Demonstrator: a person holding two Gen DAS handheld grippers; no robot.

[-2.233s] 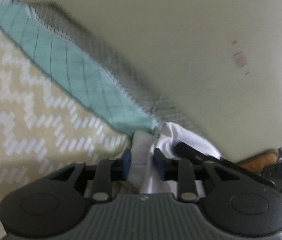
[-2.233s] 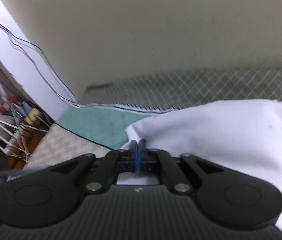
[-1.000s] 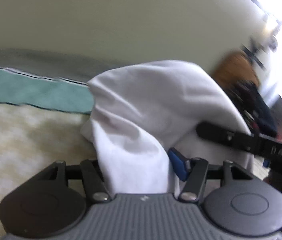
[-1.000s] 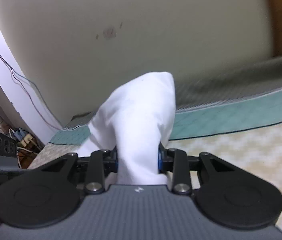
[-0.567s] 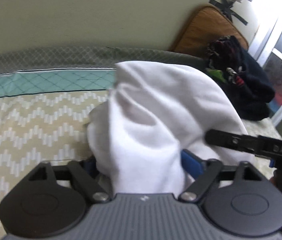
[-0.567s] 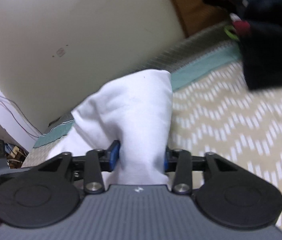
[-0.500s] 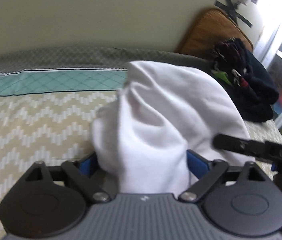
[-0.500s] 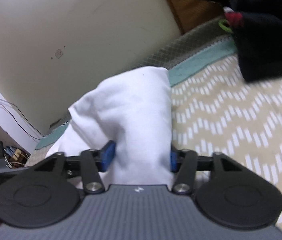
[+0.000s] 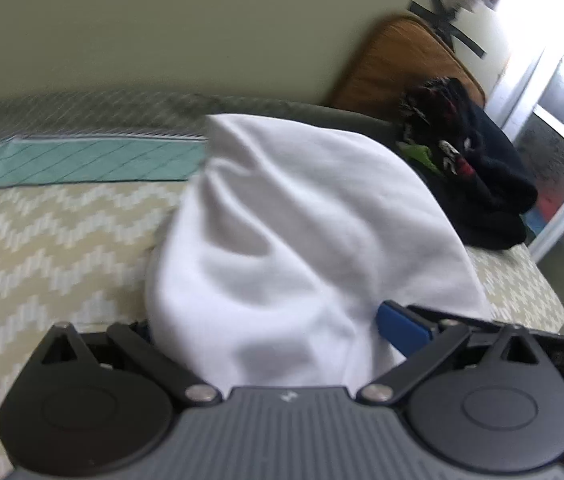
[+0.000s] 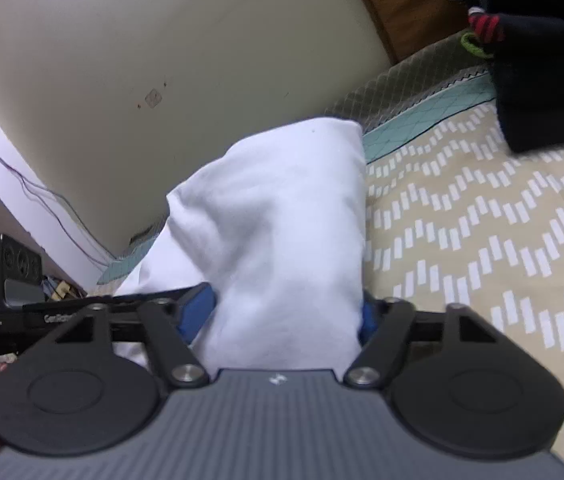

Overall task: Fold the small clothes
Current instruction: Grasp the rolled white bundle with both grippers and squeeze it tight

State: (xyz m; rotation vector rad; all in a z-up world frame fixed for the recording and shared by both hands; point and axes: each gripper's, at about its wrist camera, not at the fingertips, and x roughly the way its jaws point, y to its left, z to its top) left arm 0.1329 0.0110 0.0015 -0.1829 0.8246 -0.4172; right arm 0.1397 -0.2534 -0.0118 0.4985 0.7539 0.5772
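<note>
A small white garment (image 9: 298,232) lies bunched between the spread fingers of my left gripper (image 9: 273,324), which is open; only its blue right pad (image 9: 402,326) shows, the left one is hidden by cloth. The same white garment (image 10: 282,232) drapes between the wide-apart fingers of my right gripper (image 10: 282,312), open too, with blue pads either side. The cloth rests over a beige zigzag bedspread (image 10: 482,232). The other gripper's body shows at the left of the right wrist view (image 10: 5,276).
A pile of dark clothes (image 9: 470,184) lies at the head of the bed, also in the right wrist view (image 10: 542,60). A teal quilted border (image 9: 61,160) and a cream wall (image 9: 161,28) run behind. A wooden headboard (image 9: 410,60) stands right.
Both grippers have swung toward the bed and opened wider; the jaws that pinched the white garment now stand apart with the cloth loose between them.
</note>
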